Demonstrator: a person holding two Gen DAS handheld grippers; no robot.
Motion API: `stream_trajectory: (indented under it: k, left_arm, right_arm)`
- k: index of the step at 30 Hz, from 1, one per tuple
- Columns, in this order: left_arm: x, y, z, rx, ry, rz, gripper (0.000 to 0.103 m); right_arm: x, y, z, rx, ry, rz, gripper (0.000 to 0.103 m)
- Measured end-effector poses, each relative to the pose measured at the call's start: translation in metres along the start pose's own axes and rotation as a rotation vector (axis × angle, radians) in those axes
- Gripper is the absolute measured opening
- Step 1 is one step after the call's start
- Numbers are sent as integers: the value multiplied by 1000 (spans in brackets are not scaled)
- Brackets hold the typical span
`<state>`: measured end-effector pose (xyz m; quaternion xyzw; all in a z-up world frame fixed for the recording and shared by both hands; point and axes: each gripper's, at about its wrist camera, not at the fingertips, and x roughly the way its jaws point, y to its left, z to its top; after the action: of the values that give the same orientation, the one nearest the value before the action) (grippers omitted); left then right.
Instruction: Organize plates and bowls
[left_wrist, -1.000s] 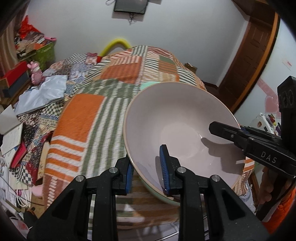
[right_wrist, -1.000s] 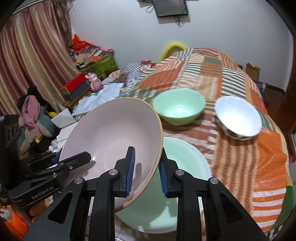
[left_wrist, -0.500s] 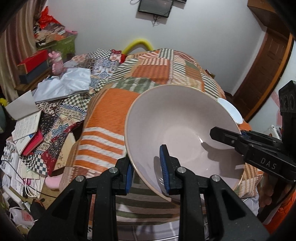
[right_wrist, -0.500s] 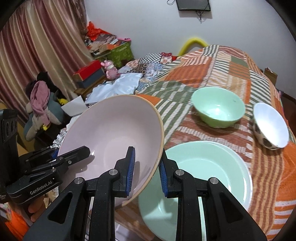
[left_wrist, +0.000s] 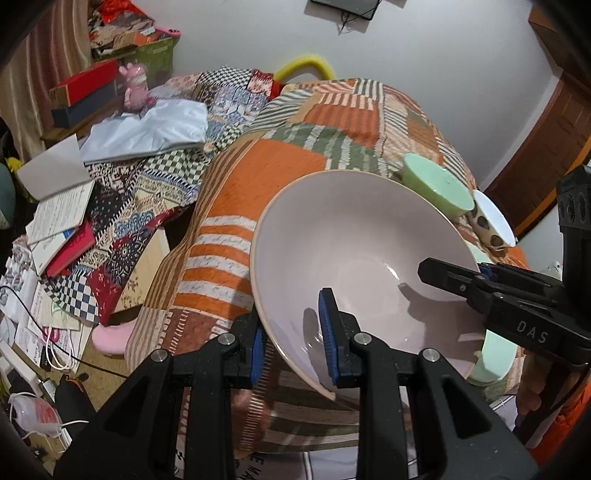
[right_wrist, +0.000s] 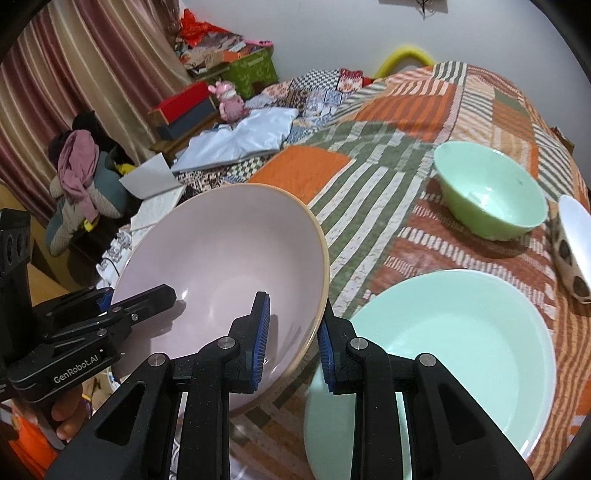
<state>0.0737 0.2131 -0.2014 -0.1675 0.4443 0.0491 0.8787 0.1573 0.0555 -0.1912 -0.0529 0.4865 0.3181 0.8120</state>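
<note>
A large pink bowl (left_wrist: 354, 254) is held tilted in the air over the table's near left edge. My left gripper (left_wrist: 293, 339) is shut on its near rim. My right gripper (right_wrist: 293, 339) is shut on the opposite rim and also shows in the left wrist view (left_wrist: 480, 273). The pink bowl shows in the right wrist view (right_wrist: 221, 266) too, with my left gripper (right_wrist: 107, 299) at its left rim. A mint green plate (right_wrist: 454, 343) lies on the table to the right of the bowl. A green bowl (right_wrist: 487, 195) and a white spotted bowl (right_wrist: 572, 240) stand farther back.
The table wears an orange and green patchwork cloth (right_wrist: 388, 122). To its left lie a lower surface with papers, books and cloth (left_wrist: 74, 206), a red box (right_wrist: 181, 103), a pink toy (right_wrist: 229, 99) and a curtain (right_wrist: 55, 74). A wooden door (left_wrist: 546, 147) is at the right.
Both grippers have carried the pink bowl to the left, off the mint plate and toward the table's left edge. The plate is now uncovered.
</note>
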Motion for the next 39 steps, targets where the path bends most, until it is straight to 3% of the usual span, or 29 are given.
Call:
stream_trajectory:
  k: [9, 20, 33, 39]
  left_arm:
    - [17, 17, -2, -27, 36, 14, 26]
    - [27, 24, -4, -31, 63, 1, 26]
    - [2, 19, 1, -12, 12, 64, 27]
    - [-20, 3, 4, 36, -45, 84, 36]
  right_arm:
    - [25, 1, 0, -2, 59, 2, 22]
    - [27, 1, 0, -9, 66, 1, 22]
    - [-5, -9, 2, -5, -16, -13, 23]
    - [-31, -20, 1, 6, -72, -18, 23]
